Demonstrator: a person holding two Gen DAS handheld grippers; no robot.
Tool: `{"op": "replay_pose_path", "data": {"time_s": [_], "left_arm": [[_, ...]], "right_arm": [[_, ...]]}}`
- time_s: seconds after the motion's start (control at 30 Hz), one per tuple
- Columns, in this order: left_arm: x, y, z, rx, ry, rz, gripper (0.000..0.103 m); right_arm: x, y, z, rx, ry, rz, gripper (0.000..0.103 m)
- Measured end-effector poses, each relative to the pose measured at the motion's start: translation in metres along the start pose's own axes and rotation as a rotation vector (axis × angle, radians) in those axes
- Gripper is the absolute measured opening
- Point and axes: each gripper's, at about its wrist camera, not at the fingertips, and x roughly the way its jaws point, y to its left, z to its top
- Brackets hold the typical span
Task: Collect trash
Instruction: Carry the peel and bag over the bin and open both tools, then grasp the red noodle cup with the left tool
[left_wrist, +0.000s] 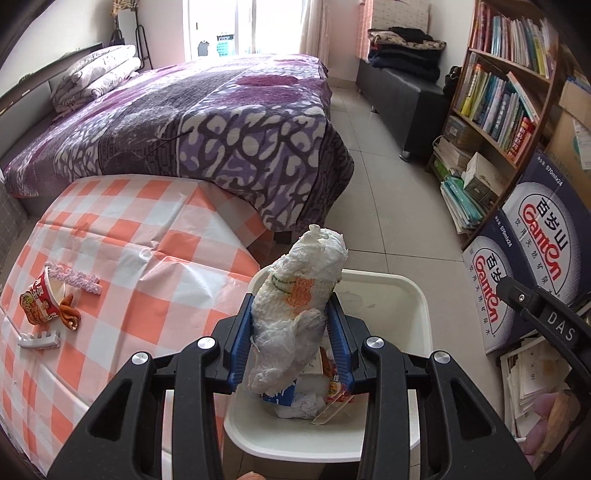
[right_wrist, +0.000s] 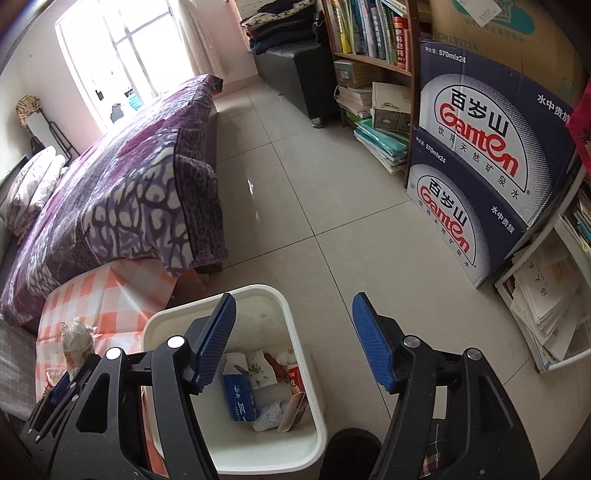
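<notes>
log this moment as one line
left gripper: shut on crumpled white tissue wad | right gripper: open, nothing held | white plastic bin: below both

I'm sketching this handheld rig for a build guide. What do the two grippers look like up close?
Both look alike. The left gripper has black plastic linkage arms with cut-out slots, round silver pivot bolts and two flat blue pads with fine ribbing. The right gripper shows the same black frame, silver bolts and blue ribbed fingers. White letters "DAS" mark its side. No cables or sleeves show.

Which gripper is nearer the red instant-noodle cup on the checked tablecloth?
Left. The left gripper, shut on a white wad, is beside the table bearing the cup; the open right gripper is over the white bin, farther off.
</notes>
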Motion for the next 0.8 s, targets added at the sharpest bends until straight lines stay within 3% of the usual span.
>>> {"op": "replay_pose_path", "data": {"time_s": [0.07, 0.27, 0.4, 0.8], "left_arm": [[0.003, -0.006, 0.001, 0.005, 0.005, -0.006, 0.038], [0.014, -0.018, 0.003, 0.014, 0.027, -0.037, 0.039], [0.022, -0.020, 0.005, 0.003, 0.054, -0.067, 0.057], [0.025, -0.019, 0.007, 0.019, 0.051, -0.056, 0.065]], "right_arm": [[0.000, -0.007, 0.002, 0.016, 0.001, -0.013, 0.070], [0.000, -0.021, 0.007, 0.055, -0.010, -0.036, 0.072], [0.001, -0.030, 0.008, 0.081, -0.014, -0.046, 0.077], [0.002, -0.025, 0.007, 0.056, -0.023, -0.068, 0.078]]}}
